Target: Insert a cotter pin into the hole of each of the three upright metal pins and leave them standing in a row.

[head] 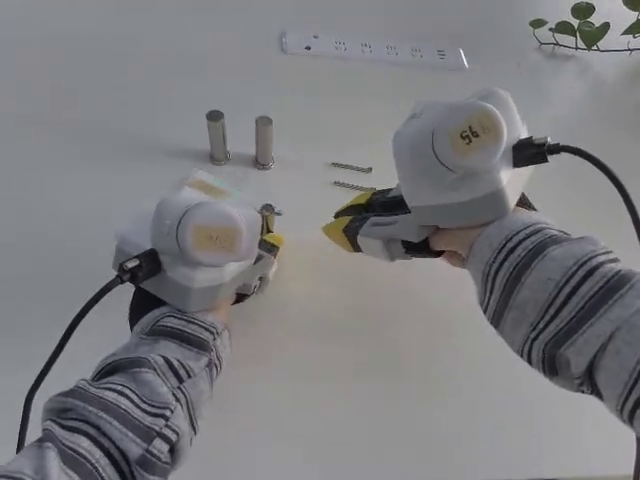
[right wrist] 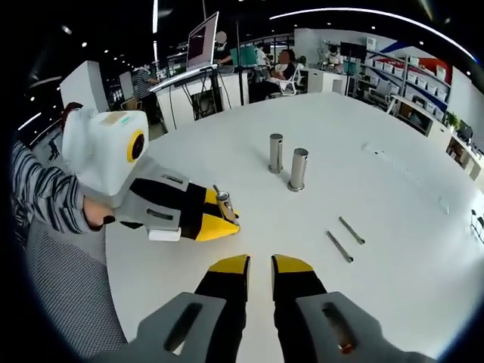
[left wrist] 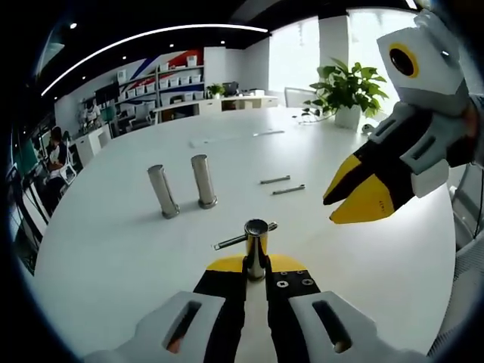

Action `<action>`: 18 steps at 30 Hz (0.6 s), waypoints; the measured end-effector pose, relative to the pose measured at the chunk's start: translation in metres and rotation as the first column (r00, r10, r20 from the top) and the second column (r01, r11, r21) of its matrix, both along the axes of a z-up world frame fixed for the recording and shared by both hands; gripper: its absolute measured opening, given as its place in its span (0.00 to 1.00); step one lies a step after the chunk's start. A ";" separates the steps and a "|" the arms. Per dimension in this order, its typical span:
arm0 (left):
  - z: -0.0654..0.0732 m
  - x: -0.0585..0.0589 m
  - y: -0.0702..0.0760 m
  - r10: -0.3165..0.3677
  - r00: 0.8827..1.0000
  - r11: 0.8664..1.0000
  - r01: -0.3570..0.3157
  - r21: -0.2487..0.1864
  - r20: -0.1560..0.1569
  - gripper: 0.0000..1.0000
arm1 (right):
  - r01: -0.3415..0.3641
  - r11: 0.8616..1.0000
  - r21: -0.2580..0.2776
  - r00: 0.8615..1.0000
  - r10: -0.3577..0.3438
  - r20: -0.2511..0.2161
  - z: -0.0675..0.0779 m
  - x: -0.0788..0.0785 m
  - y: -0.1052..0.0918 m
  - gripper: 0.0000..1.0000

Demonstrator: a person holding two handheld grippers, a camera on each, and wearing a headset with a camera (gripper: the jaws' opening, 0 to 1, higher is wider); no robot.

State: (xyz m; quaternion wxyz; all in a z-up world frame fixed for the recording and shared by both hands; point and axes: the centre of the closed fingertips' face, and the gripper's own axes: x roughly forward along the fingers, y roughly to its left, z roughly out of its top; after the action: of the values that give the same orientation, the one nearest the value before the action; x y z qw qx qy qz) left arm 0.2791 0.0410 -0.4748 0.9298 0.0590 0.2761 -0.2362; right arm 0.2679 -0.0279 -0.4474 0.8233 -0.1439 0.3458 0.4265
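On the white workbench [head: 330,380] in front of you, your left gripper [head: 268,240] is clamped on the lower part of one metal pin [left wrist: 255,253] and holds it upright. In the left gripper view its jaws press the shaft from both sides. A cotter pin [left wrist: 231,242] already runs through the hole near that pin's top, its longer end sticking out toward nine o'clock and a short stub toward three.

Your right gripper [head: 336,231] hovers at three o'clock of the held pin, tips pointing at it but clear of it. In the right gripper view its jaws stand slightly parted with nothing between them.

In the head view, at eleven o'clock from the left gripper, a second metal pin [head: 217,137] and a third metal pin [head: 264,142] stand upright side by side, close but not touching. At twelve o'clock of the right gripper's tips two spares lie flat and roughly parallel: the far loose cotter pin [head: 351,167] and the near loose cotter pin [head: 353,186], both off to three o'clock of the standing pair.

A white power strip [head: 375,49] lies along the far side at twelve o'clock, and a leafy plant [head: 585,22] sits at the one o'clock corner.
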 end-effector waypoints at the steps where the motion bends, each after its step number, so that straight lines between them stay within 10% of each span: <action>1: 0.000 0.002 0.002 0.003 1.000 1.000 -0.003 0.006 0.002 0.05 | 0.006 1.000 0.003 1.000 -0.006 0.000 0.000 0.000 -0.001 0.07; 18: 0.003 0.035 0.042 0.034 0.999 0.999 -0.034 0.026 0.004 0.05 | 0.100 0.983 0.152 0.994 -0.105 0.025 0.008 0.005 0.000 0.19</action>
State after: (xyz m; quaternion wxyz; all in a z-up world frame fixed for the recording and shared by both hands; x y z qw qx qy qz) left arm 0.3138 0.0826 -0.4714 0.9333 0.0670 0.2785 -0.2167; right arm 0.2726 -0.0281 -0.4399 0.8582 -0.0702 0.3061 0.4061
